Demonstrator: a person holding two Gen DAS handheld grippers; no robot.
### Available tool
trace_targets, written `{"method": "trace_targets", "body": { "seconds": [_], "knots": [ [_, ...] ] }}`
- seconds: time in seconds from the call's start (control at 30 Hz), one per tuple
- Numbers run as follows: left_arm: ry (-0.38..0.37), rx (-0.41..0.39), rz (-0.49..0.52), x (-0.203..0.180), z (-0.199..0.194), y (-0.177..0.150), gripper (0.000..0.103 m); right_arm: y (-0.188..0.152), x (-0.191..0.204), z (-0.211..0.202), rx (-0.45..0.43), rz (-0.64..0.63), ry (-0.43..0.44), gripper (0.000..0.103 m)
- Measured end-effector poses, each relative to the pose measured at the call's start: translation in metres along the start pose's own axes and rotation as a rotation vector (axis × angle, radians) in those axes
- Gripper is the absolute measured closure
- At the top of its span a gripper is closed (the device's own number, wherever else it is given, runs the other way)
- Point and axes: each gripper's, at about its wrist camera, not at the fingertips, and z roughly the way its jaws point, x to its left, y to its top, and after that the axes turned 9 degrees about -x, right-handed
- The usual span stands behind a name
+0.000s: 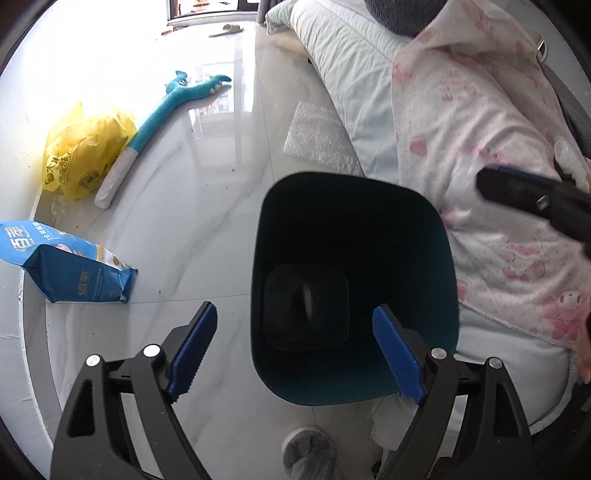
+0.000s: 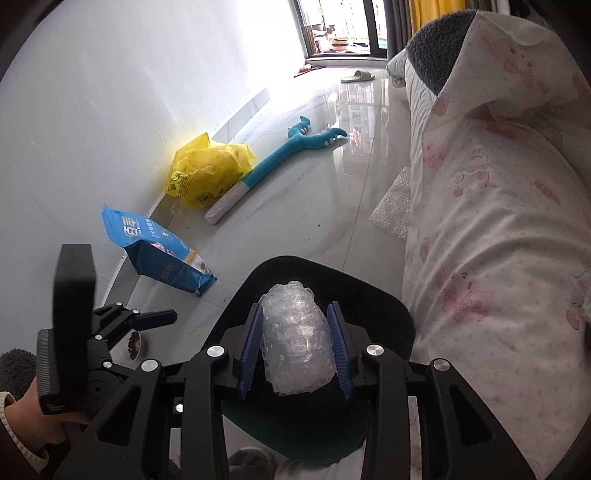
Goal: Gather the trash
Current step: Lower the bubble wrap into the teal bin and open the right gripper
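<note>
A wad of bubble wrap (image 2: 297, 338) sits clamped between the fingers of my right gripper (image 2: 295, 347), held right over the open mouth of the dark teal bin (image 1: 354, 288), not yet dropped in. My left gripper (image 1: 295, 350) has its fingers spread wide with nothing between them, straddling the bin's near rim without pressing on it. Inside the bin I can make out only a dark bottom, so I judge the collecting barely begun. Left to gather, by my reading: a flat sheet of bubble wrap (image 1: 317, 136) beyond the bin against the bed (image 1: 351, 74), a blue snack bag (image 1: 70, 273) to the bin's left, and a crumpled yellow plastic bag (image 1: 85, 155) farther off by the wall. A teal plush toy (image 1: 166, 110) lies beside the yellow bag, hardly trash. The floor (image 1: 207, 206) is glossy pale marble tile, speckled with crumbs; a pink-printed quilt (image 1: 480, 166) drapes the bed to the bin's right, and a window (image 2: 340, 26) glows at the room's far end.
</note>
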Motion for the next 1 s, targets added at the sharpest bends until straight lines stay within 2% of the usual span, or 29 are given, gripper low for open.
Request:
{"method": "trace_targets", "body": {
  "seconds": [0.43,0.7,0.83,0.9,0.97,1.0],
  "knots": [
    [-0.005,-0.265,0.006,0.007,-0.060,0.017,0.015,-0.019,-0.002,0.043,0.114,0.017,-0.009,0.067],
    [0.012,-0.366,0.018,0.005,-0.089,0.026,0.015,-0.029,-0.005,0.058,0.162,0.016,-0.024,0.066],
    [0.030,-0.426,0.060,0.000,-0.105,0.027,0.015,-0.035,-0.006,0.068,0.199,0.025,-0.038,0.066],
    [0.032,-0.457,0.080,-0.003,-0.113,0.028,0.015,-0.038,-0.006,0.071,0.226,0.034,-0.043,0.052],
    [0.031,-0.486,0.089,-0.005,-0.123,0.029,0.015,-0.042,-0.006,0.072,0.238,0.026,-0.044,0.044],
    [0.030,-0.502,0.093,-0.006,-0.128,0.030,0.015,-0.043,-0.006,0.071,0.243,0.022,-0.049,0.044]
  ]
}}
